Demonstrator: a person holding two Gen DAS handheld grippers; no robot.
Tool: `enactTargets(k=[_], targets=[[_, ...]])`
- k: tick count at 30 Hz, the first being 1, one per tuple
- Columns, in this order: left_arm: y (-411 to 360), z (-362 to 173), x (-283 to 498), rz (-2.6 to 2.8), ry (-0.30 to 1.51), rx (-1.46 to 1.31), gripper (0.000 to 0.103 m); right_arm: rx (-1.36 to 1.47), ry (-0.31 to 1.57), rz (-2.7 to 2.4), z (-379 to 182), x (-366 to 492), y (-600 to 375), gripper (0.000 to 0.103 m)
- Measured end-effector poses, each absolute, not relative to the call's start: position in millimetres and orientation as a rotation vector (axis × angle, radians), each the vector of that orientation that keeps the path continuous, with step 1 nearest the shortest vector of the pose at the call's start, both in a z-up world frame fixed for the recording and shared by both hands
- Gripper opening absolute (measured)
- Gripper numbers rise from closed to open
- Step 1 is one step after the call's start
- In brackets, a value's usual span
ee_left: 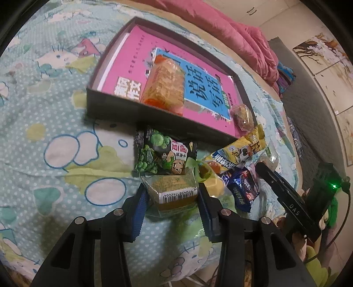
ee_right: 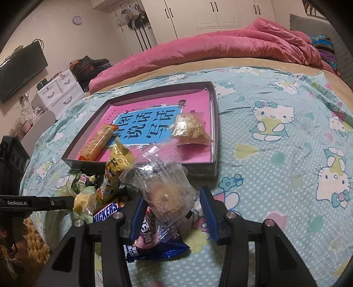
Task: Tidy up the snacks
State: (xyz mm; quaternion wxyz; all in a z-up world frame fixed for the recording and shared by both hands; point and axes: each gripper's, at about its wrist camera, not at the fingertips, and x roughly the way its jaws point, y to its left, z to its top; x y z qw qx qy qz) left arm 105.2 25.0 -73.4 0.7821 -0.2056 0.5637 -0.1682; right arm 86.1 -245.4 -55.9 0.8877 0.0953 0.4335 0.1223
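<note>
A shallow dark box [ee_left: 114, 103] [ee_right: 215, 110] with a pink and blue book inside lies on the bed. An orange snack pack [ee_left: 164, 85] [ee_right: 97, 142] and a small clear snack bag [ee_left: 242, 116] [ee_right: 192, 128] rest in it. A snack pile lies before the box: a green pea packet [ee_left: 163, 154], a yellow packet [ee_left: 240, 150] [ee_right: 117, 163], a blue cookie packet [ee_left: 242, 189] [ee_right: 154, 245], a Snickers bar [ee_right: 106, 212]. My left gripper [ee_left: 172, 199] is shut on a clear-wrapped brown cake [ee_left: 176, 192]. My right gripper [ee_right: 174, 213] is open around a clear-wrapped pastry [ee_right: 163, 194].
The bed has a Hello Kitty sheet [ee_right: 275, 136] and a pink quilt [ee_right: 220, 44] at its far side. A white drawer unit [ee_right: 59, 92] and a wall TV [ee_right: 19, 68] stand to the left. White wardrobes [ee_right: 198, 13] stand behind.
</note>
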Motion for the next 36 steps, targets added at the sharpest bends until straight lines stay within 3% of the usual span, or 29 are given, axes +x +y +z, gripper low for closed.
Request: enactTargets(k=[36], targets=[[64, -13, 118, -0.257, 0.981, -0.406, 0.045, 0.267, 0.811, 0.185, -34, 89, -267, 0.048]])
